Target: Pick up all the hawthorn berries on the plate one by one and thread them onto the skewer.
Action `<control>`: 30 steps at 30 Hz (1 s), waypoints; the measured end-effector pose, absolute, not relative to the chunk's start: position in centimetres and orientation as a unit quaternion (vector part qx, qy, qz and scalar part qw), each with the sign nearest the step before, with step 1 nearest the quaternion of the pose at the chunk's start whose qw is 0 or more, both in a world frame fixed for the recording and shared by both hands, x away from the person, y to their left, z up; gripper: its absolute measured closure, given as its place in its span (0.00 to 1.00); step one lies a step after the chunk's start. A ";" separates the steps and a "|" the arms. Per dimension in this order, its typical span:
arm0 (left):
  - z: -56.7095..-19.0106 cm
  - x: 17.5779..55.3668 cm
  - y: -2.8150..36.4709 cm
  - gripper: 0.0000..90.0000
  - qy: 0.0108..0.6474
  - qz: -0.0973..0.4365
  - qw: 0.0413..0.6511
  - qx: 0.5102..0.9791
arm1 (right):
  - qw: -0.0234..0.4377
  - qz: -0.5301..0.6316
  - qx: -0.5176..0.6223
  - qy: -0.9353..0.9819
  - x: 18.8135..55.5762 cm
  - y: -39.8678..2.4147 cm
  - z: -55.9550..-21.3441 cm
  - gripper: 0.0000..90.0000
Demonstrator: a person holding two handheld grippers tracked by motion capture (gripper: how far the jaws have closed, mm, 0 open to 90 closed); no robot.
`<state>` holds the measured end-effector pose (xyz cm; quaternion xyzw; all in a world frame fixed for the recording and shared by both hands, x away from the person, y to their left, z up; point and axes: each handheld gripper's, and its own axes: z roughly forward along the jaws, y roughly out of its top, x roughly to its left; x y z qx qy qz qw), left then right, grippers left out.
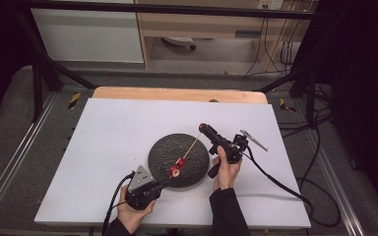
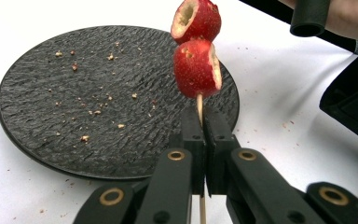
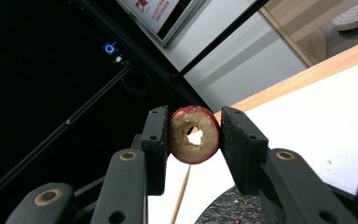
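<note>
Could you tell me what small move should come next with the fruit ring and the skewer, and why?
Probably line the hole of the cored red fruit ring, held in the right gripper, up with the thin wooden skewer's free tip. The left gripper clamps its other end, two red fruit pieces already threaded above the round black slate plate.

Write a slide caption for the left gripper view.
Left tongs shut on a wooden skewer carrying two red fruit pieces above a crumb-strewn black plate.
</note>
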<state>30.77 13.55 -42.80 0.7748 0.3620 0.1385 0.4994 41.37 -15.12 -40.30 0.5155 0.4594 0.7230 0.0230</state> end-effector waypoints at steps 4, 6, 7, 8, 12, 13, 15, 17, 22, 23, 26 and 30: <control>-42.8 30.8 13.6 0.98 0.363 0.139 0.500 0.774 | 0.024 0.722 0.515 0.461 41.4 -15.1 -40.3 0.71; -42.8 30.8 13.6 0.98 0.364 0.139 0.501 0.773 | 0.024 0.722 0.514 0.462 41.4 -15.1 -40.4 0.71; -42.8 30.8 13.6 0.98 0.363 0.139 0.501 0.773 | 0.023 0.722 0.515 0.462 41.4 -15.1 -40.4 0.71; -42.8 30.8 13.5 0.98 0.364 0.138 0.501 0.773 | 0.021 0.722 0.515 0.462 41.3 -15.0 -40.4 0.71; -42.8 30.8 13.3 0.98 0.367 0.140 0.503 0.770 | 0.020 0.723 0.514 0.462 41.3 -14.9 -40.6 0.71; -42.8 30.8 13.2 0.98 0.369 0.138 0.504 0.769 | 0.018 0.723 0.513 0.461 41.2 -14.9 -40.6 0.71; -42.7 30.9 13.0 0.98 0.370 0.139 0.507 0.766 | 0.012 0.727 0.513 0.457 41.2 -14.8 -40.6 0.71; -42.7 30.9 12.7 0.98 0.371 0.142 0.509 0.764 | 0.010 0.729 0.512 0.455 41.1 -14.8 -40.6 0.71; -42.6 31.0 12.1 0.98 0.379 0.145 0.514 0.756 | 0.007 0.730 0.512 0.454 41.0 -14.7 -40.7 0.71; -42.7 31.0 12.0 0.98 0.380 0.146 0.513 0.756 | 0.009 0.730 0.512 0.453 41.0 -14.7 -40.7 0.71; -42.8 31.2 11.8 0.98 0.383 0.143 0.513 0.755 | 0.009 0.731 0.512 0.451 40.9 -14.8 -40.6 0.71; -42.8 31.1 11.6 0.98 0.385 0.145 0.510 0.755 | 0.008 0.731 0.512 0.451 41.0 -14.8 -40.5 0.71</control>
